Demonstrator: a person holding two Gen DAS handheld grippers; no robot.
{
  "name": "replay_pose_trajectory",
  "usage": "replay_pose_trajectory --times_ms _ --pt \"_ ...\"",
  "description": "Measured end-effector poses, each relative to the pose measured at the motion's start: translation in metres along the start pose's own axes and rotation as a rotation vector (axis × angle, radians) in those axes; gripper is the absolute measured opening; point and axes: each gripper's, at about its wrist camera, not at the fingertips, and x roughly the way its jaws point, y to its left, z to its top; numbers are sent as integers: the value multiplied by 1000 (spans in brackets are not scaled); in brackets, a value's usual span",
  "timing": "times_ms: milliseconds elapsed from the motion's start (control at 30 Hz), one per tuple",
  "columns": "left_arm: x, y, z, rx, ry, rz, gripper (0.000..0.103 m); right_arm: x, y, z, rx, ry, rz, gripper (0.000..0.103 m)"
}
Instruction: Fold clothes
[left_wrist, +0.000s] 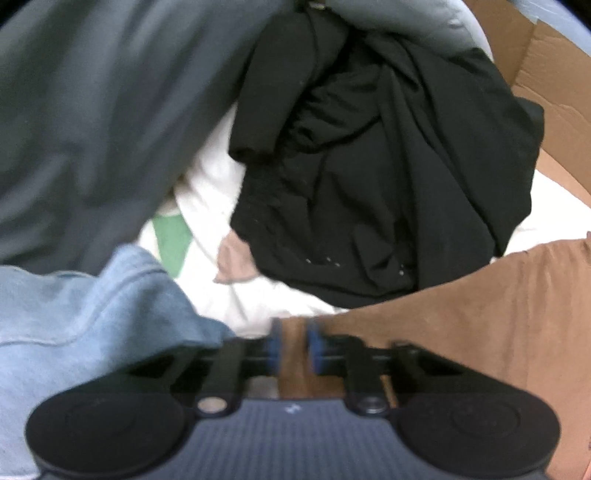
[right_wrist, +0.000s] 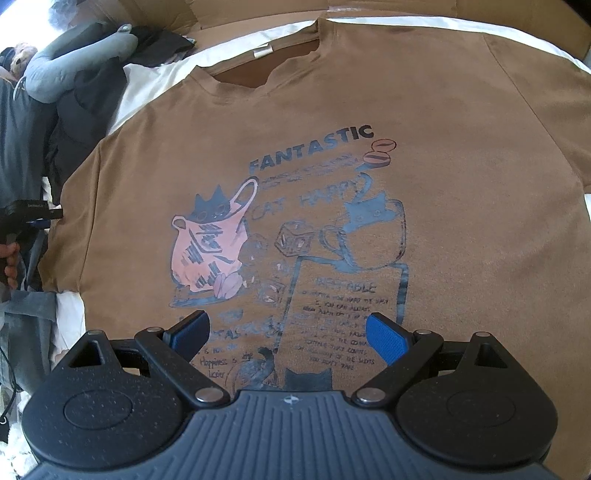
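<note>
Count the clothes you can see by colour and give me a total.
Brown: 1, the printed T-shirt, its sleeve edge pinched in the left gripper
Black: 1, the crumpled garment
Dark grey: 1, the large garment
Light blue: 1, the sweatshirt
Total: 4 clearly visible; other scraps are too hidden to count.

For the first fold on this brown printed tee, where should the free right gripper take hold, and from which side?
Judging from its flat, print-up pose, the brown T-shirt is best gripped at its right sleeve edge, coming in from the shirt's right side. The left gripper already pinches the opposite sleeve edge, so a mirrored hold would probably lift evenly. The right gripper hovers open above the print, where flat cloth offers no edge.
</note>
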Motion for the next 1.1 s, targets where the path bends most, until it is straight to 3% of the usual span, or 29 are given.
replay_pose_trajectory --times_ms 233,400,633,933,1100 --pt "-10 3 7 48 -51 40 7 2 2 -2 -5 3 4 95" --pt "-12 7 8 19 -34 63 19 0 4 -1 -4 -5 9 95" --pt "-42 2 8 26 -72 -33 23 -1 5 -4 -9 -11 10 95" --pt "-46 -23 -45 76 10 -151 23 -8 5 -2 0 -36 1 95" --pt "-28 -25 -58 103 36 -120 26 -17 2 -2 -4 -50 -14 95"
